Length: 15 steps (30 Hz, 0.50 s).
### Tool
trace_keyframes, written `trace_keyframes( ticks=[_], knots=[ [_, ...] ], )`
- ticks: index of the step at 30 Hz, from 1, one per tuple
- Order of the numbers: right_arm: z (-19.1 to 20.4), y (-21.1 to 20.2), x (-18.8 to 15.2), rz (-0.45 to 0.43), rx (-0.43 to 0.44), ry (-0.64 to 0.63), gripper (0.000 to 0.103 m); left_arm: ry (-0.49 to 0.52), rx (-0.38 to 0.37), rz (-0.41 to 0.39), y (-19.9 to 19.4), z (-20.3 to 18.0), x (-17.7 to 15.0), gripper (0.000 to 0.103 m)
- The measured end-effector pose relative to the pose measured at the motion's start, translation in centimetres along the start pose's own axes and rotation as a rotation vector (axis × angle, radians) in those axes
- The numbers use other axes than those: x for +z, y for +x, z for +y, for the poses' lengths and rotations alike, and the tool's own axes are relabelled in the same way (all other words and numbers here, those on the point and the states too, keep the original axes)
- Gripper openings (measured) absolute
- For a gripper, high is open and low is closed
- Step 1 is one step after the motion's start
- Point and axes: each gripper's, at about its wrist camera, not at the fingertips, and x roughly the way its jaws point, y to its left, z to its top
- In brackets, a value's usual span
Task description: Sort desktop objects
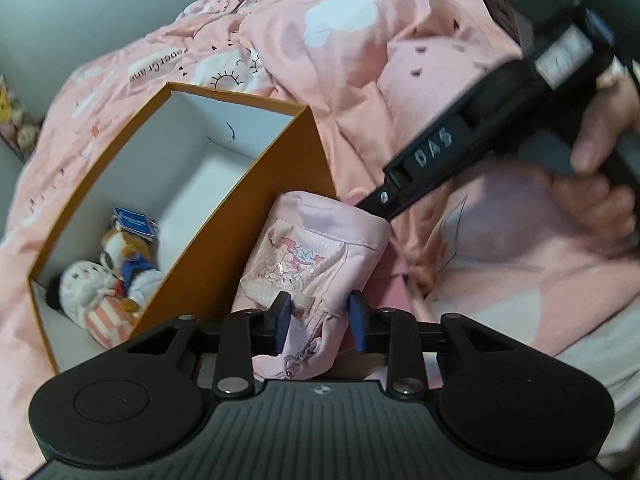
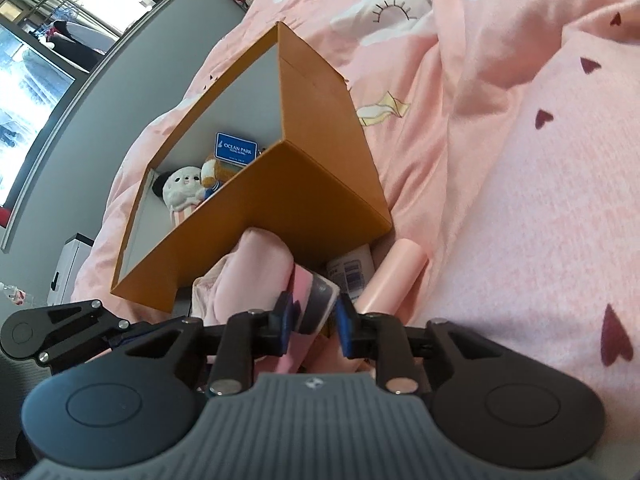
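Visibility is limited at the near edge of both views, where the gripper bodies cover the bedding. In the left wrist view I see the left gripper [image 1: 320, 314] with its blue fingers [image 1: 281, 316] set on either side of the lower edge of a pink drawstring pouch [image 1: 316, 252]; the pads touch the fabric and I judge them closed on it. The pouch bears a cartoon print whose detail I cannot make out, and its cord hangs below the fingers. It lies on a pink bed cover [image 1: 352, 40], touching the outer wall of an orange box [image 1: 240, 240].

The right gripper [image 1: 370, 200] enters that view from the upper right, held by a hand [image 1: 600, 148]; its tips are hidden behind the top of the pouch. In the right wrist view I see the right gripper [image 2: 314, 318] closed on a small pink-and-dark object [image 2: 316, 300], partly blurred, whose kind I cannot tell. Beside it lie a pink cylinder [image 2: 396, 276] and a white labelled item [image 2: 352, 270], both partly covered, just below the orange box [image 2: 320, 184]. The pink drawstring pouch [image 2: 256, 268] shows here as folded cloth against the box.

Inside the box, a white plush toy [image 2: 182, 188] and a brown-and-white plush [image 2: 212, 174] lie in one corner with a blue tag [image 2: 236, 148]. The box walls cut off its floor.
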Motion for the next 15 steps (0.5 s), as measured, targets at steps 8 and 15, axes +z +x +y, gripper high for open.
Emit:
trace_keyframes(
  ticks=[8, 15],
  knots=[
    [-0.6, -1.0, -0.3, 0.009, 0.014, 0.058, 0.038, -0.369, -0.203, -0.005, -0.7, 5.0, 0.0, 0.032],
    [0.3, -1.0, -0.6, 0.089, -0.035, 0.002, 0.043, -0.525, -0.283, -0.026, -1.6, 7.3, -1.0, 0.031]
  ],
)
